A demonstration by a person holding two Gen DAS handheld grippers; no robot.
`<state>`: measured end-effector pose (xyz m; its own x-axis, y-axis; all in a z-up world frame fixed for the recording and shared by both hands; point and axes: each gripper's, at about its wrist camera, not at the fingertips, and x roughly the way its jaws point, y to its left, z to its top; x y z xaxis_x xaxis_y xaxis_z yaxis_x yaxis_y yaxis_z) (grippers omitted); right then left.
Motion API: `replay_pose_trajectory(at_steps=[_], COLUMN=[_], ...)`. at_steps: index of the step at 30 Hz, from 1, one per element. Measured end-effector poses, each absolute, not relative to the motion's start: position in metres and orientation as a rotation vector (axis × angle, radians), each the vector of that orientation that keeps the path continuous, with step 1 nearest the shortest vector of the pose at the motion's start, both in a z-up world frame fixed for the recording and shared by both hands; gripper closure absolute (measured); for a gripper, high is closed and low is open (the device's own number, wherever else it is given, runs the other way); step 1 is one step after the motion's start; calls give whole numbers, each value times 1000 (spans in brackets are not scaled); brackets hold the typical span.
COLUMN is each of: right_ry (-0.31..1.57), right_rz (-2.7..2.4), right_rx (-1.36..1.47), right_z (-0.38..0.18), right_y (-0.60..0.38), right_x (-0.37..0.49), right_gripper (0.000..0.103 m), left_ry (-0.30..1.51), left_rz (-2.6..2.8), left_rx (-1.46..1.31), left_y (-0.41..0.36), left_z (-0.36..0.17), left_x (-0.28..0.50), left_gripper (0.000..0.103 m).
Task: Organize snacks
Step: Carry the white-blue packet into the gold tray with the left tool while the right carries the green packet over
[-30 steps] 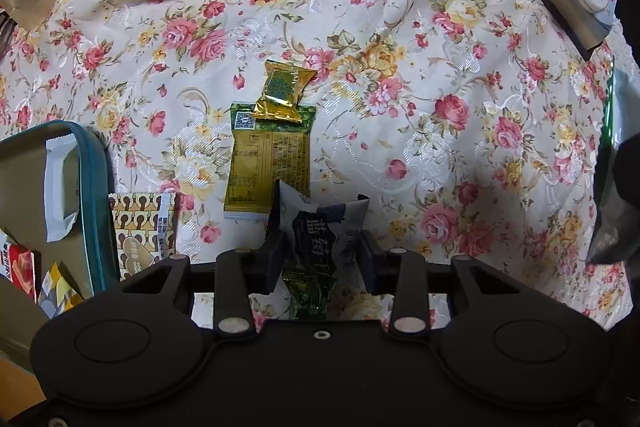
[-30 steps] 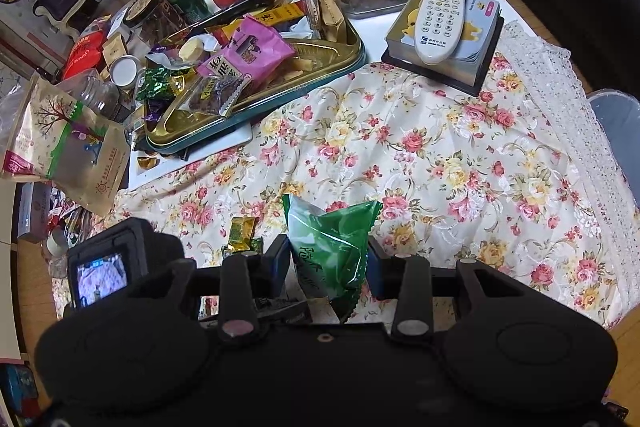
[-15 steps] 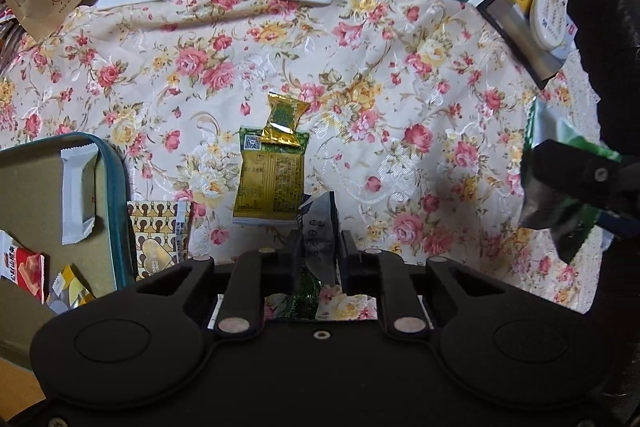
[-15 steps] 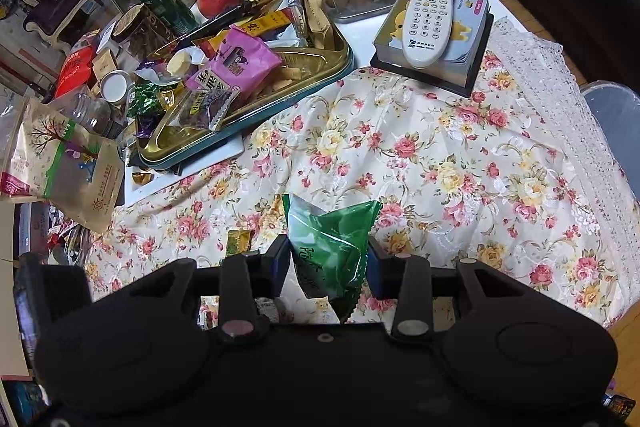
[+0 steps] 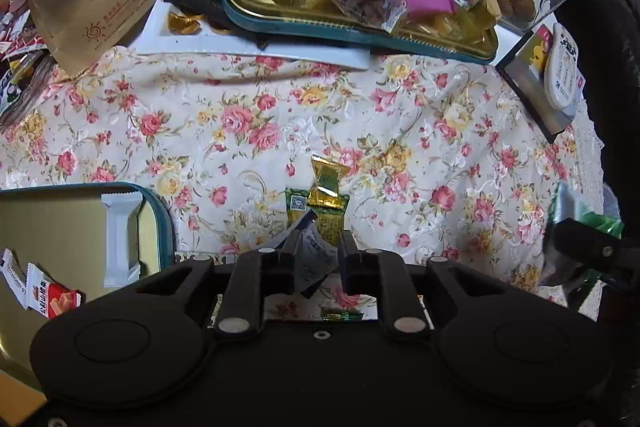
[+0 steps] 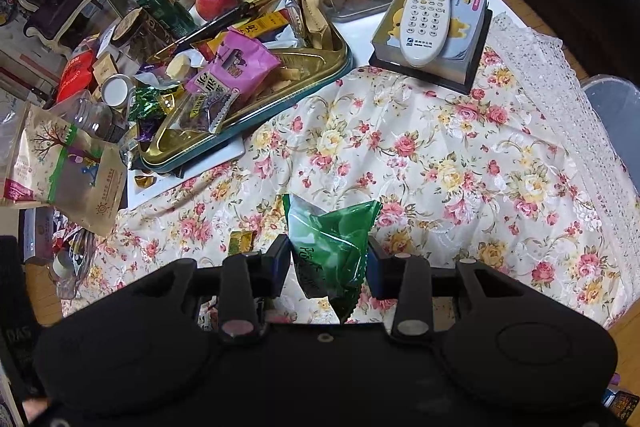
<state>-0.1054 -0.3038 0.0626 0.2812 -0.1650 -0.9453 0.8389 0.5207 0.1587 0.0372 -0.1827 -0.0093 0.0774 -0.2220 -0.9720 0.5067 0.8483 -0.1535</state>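
Two packets held: grey packet (image 5: 316,251), lower centre, in the left gripper (image 5: 318,251), whose jaws are opening, so it could be dropped short of the tin (image 5: 166,227); green packet (image 6: 332,247) clamped in the right gripper (image 6: 328,259).

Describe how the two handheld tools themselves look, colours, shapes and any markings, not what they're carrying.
Both the left tool and right tool are matte black plastic: a broad body with two round raised discs, angular cut-out linkage arms with silver pivot pins, one small central screw, and two flat dark fingers. No cables or lettering visible.
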Motion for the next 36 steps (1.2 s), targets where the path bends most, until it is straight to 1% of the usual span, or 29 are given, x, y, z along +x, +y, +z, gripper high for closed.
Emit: replay_pose_trajectory(at_steps=[2, 9, 13, 19, 21, 23, 28, 33, 36], right_ry=[1071, 1078, 1072, 1082, 1086, 1088, 1091, 1093, 1092], right_rz=[-761, -767, -759, -747, -745, -742, -735, -729, -725], right_rx=[771, 800, 796, 779, 778, 779, 772, 772, 768], right_z=[65, 64, 66, 65, 64, 63, 63, 63, 63], right_y=[-305, -308, -306, -303, -304, -304, -303, -302, -302], right_x=[-108, -112, -110, -109, -109, -108, -108, -107, -107], right_gripper=[62, 62, 62, 62, 62, 62, 62, 62, 62], left_ry=[1407, 1494, 1465, 1471, 1462, 1460, 1478, 1554, 1538], left_rz=[-533, -473, -421, -353, -345, -348, -315, -275, -297], left_rx=[255, 204, 185, 190, 194, 182, 203, 156, 165], left_y=[-183, -180, -184, -189, -190, -189, -186, -177, -180], left_z=[-16, -38, -40, -51, -51, -51, -61, -82, -82], left_x=[37, 40, 41, 38, 36, 35, 37, 39, 37], left_gripper=[75, 75, 75, 73, 71, 62, 58, 58, 57])
